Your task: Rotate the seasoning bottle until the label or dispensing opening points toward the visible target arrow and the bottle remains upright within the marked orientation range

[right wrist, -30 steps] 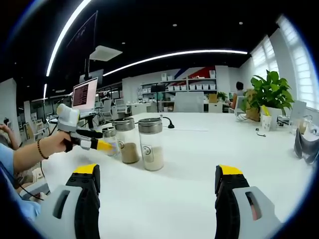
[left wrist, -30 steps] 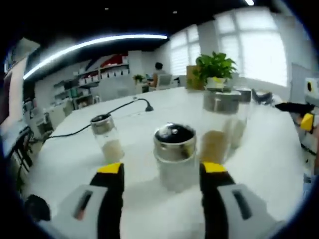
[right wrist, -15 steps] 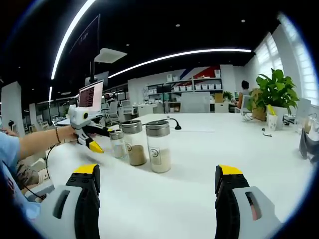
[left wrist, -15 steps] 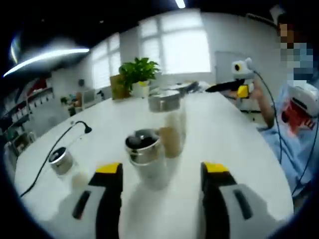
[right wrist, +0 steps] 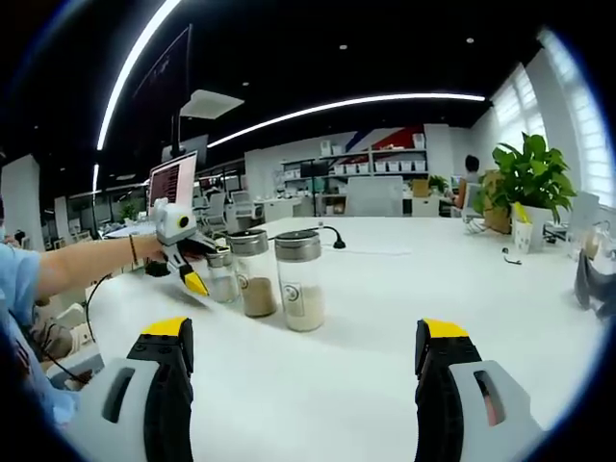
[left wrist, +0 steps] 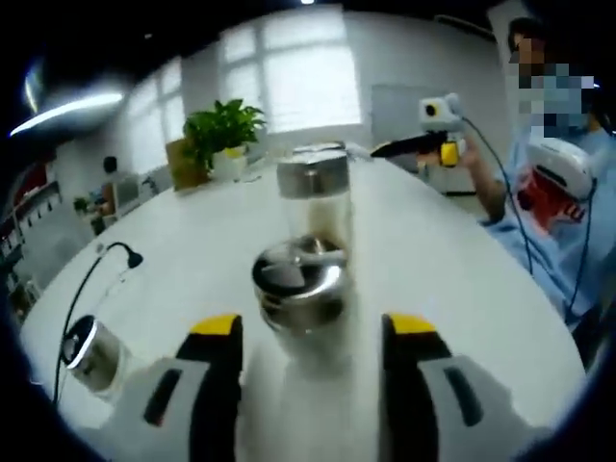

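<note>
I have the left hand-held gripper (left wrist: 306, 332) at the nearest seasoning bottle (left wrist: 298, 289), which stands on the white surface (left wrist: 452, 279) between its yellow-tipped jaws. The jaws sit on either side of the steel cap with a gap showing, so I read them as open around the bottle, not clamped. Behind it stands a taller jar (left wrist: 315, 188), and a third small jar (left wrist: 89, 354) sits off to the left.

In the right gripper view, the right hand-held gripper (right wrist: 306, 361) hangs open and empty over bare surface, well apart from the row of three jars.

I judge this as the approach-and-grasp step; the turn has not begun. I cannot make out any arrow or mark. Next I need to close squarely on the bottle's body, then twist it without tipping.
</note>
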`<action>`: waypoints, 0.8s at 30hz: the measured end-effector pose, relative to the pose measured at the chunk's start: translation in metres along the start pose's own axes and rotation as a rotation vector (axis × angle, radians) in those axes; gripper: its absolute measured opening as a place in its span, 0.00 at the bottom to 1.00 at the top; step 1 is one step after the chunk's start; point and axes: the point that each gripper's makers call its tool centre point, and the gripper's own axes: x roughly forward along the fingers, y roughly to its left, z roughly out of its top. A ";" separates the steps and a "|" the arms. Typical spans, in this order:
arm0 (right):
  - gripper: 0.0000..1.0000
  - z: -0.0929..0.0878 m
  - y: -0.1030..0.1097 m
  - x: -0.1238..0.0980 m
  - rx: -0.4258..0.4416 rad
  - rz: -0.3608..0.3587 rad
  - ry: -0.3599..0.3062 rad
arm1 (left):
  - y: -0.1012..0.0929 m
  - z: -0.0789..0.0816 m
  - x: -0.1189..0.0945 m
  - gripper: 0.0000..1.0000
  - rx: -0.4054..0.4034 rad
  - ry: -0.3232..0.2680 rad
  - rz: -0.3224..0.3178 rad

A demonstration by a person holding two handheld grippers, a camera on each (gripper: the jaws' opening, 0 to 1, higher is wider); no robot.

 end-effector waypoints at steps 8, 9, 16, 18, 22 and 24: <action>0.99 -0.003 -0.003 0.000 0.001 -0.015 0.021 | -0.002 -0.003 -0.003 0.34 -0.031 -0.001 -0.007; 0.99 -0.004 -0.005 0.000 0.007 -0.021 0.023 | -0.003 -0.002 -0.004 0.34 -0.032 0.001 -0.004; 0.99 -0.007 -0.008 0.000 0.009 -0.030 0.034 | -0.005 -0.003 -0.006 0.34 -0.014 -0.002 0.034; 0.99 -0.007 -0.008 0.000 0.009 -0.027 0.037 | -0.006 -0.002 -0.007 0.34 0.011 0.004 0.054; 0.99 -0.009 -0.008 0.002 0.013 -0.023 0.042 | -0.010 -0.002 -0.006 0.34 -0.079 -0.008 0.063; 0.99 -0.010 -0.008 0.002 0.027 -0.019 0.045 | -0.009 -0.003 -0.006 0.34 -0.096 -0.008 0.081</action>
